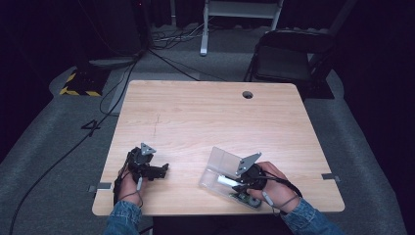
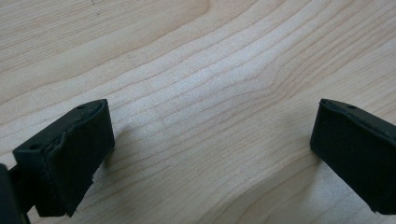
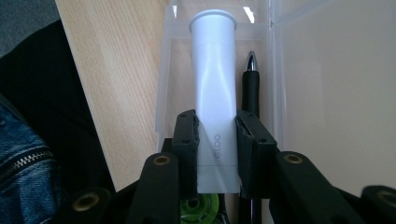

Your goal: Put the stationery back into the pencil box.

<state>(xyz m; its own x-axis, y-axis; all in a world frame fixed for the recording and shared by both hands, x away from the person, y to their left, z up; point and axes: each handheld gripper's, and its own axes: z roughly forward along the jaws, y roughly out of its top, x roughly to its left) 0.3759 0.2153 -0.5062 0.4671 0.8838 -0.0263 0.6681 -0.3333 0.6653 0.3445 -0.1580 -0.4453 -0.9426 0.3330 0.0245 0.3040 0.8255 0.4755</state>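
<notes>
In the right gripper view, the right gripper (image 3: 215,140) is clamped on a white tube (image 3: 214,88), its two jaws pressed against the tube's lower half. The tube lies lengthwise inside a clear case (image 3: 163,93), with a black pen (image 3: 251,88) just beside it in the same tray and something green (image 3: 201,205) below the jaws, too hidden to identify. From above, the case (image 1: 218,161) sits near the table's front edge with its lid standing open, and the right gripper (image 1: 240,183) is down in the tray over the tube (image 1: 226,180).

The step in hand looks like either setting the tube into the case or picking it out; the pictures do not settle which. If it is being placed, the next move calls for opening the jaws gently and lifting straight up, so the pen is not dragged and the light case does not shift. If it is being taken, a straight lift clear of the lid is needed.

Farther left, the left gripper (image 1: 159,170) rests idle on the table (image 1: 205,112), its jaws wide apart over bare wood.
</notes>
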